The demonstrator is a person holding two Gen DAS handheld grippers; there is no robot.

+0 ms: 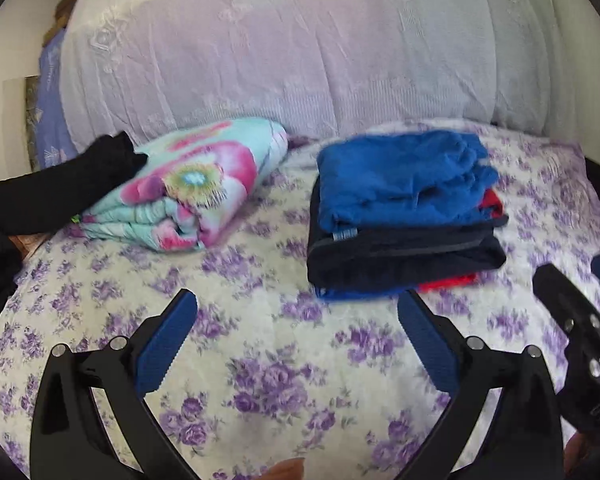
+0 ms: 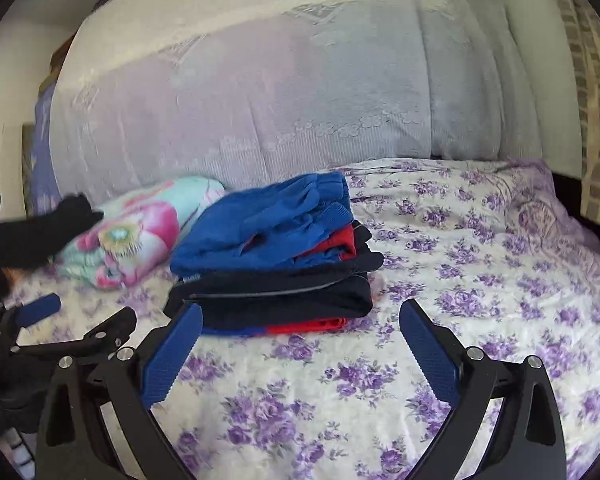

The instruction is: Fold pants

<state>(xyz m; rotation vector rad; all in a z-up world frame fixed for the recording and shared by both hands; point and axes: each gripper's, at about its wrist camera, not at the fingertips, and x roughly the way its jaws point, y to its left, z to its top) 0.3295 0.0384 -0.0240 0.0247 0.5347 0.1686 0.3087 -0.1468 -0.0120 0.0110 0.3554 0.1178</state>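
A stack of folded clothes (image 1: 404, 216) lies on the floral bedsheet (image 1: 260, 360), with blue pants on top, a dark navy garment under them, and red and blue pieces below. The stack also shows in the right wrist view (image 2: 276, 252). A loose black garment (image 1: 56, 188) lies at the left, partly on a rolled blanket. My left gripper (image 1: 298, 312) is open and empty, just in front of the stack. My right gripper (image 2: 300, 324) is open and empty, its left finger near the stack's front edge.
A rolled floral blanket (image 1: 192, 184) in pink and turquoise lies left of the stack. A large white quilted cover (image 1: 280, 48) rises behind the bed. The right gripper shows at the right edge of the left wrist view (image 1: 580, 320). Bare sheet lies right of the stack (image 2: 480, 260).
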